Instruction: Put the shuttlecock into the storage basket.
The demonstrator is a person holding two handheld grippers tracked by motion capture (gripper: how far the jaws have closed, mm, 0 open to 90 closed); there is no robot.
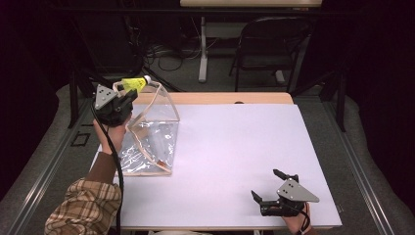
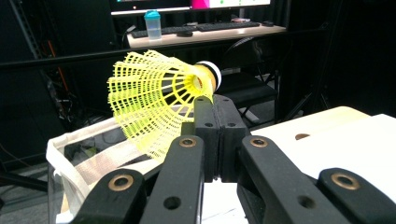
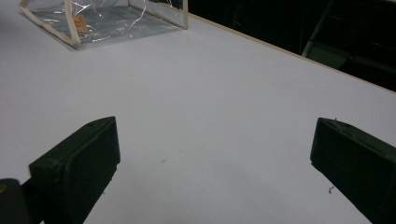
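- L gripper (image 2: 215, 100) is clamped on the yellow shuttlecock (image 2: 154, 95): jaws nearly together, pinching the skirt edge close to the cork, white-banded cork end pointing away from the cam.
- In the high view the shuttlecock (image 1: 133, 85) sits up above the far-left rim of the clear bag (image 1: 151, 139), i.e. raised, not yet inside.
- Bag stands w/ its mouth open and fabric-trimmed rim (image 2: 93, 140) just below the skirt. Looks like the step is dropping the shuttle in.
- Do it well: centre over the opening first, not over the rim. Skirt is wide and light, will catch on the trim if it goes in off-centre.
- Lower till the skirt is past the rim before letting go; releasing from high up prob. bounces it off the plastic.
- Grip is thin (mesh only), so keep moves slow, no wrist flicks or it may slip.
- R gripper (image 1: 274, 188) is parked wide open, holding nothing, on the white table (image 1: 235, 147) near the front-right edge, well apart from the bag.
- Bag walls look floppy; if they sag, R could steady the near rim.
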